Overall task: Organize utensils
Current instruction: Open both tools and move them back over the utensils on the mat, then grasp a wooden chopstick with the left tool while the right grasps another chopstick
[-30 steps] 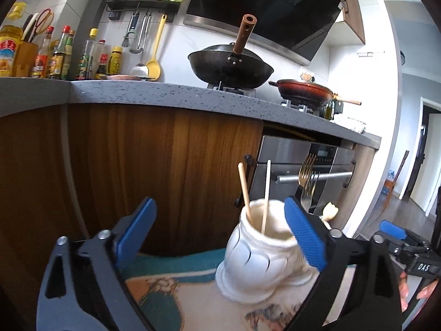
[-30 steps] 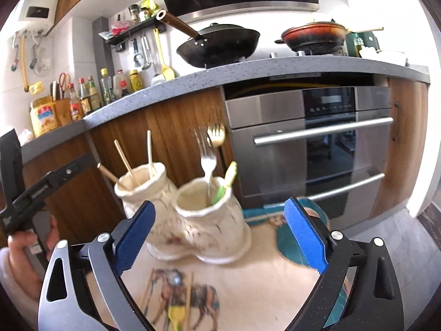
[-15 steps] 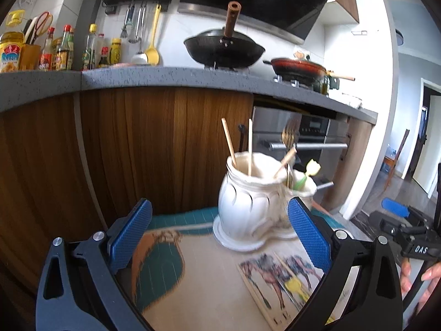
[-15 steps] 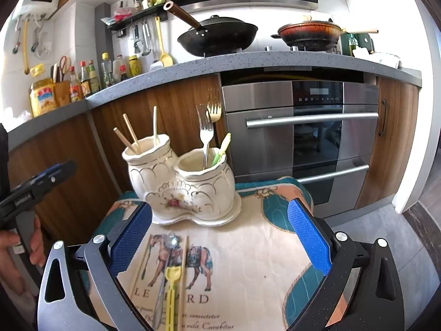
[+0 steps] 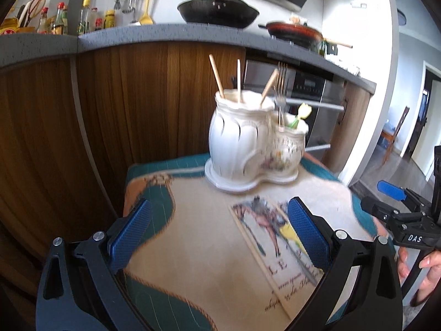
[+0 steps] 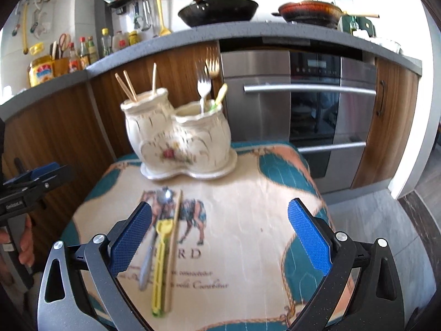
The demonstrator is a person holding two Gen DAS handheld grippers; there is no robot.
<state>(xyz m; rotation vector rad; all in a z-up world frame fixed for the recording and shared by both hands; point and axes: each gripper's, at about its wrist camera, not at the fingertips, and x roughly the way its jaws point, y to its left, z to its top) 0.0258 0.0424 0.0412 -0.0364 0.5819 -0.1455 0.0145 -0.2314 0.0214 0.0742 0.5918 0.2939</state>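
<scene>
A white ceramic two-pot utensil holder (image 6: 179, 140) stands at the far side of a small table with a printed cloth (image 6: 248, 220); it also shows in the left wrist view (image 5: 248, 146). Its left pot holds chopsticks (image 6: 129, 85), its right pot forks (image 6: 204, 85) and a yellow-green utensil. On the cloth lie a metal spoon (image 6: 154, 231), a yellow utensil (image 6: 160, 259) and a wooden chopstick (image 6: 173, 245), just ahead of my right gripper's left finger. My right gripper (image 6: 219, 237) is open and empty. My left gripper (image 5: 219, 234) is open and empty above the cloth.
Wooden cabinets and a steel oven (image 6: 303, 104) stand right behind the table. A grey countertop (image 6: 193, 38) above carries bottles, a black wok (image 6: 217, 8) and a red pan. The floor (image 6: 413, 220) lies to the right.
Both grippers have pulled back and up from the holder, so it looks smaller and more of the cloth and the loose utensils shows. Both stay open.
</scene>
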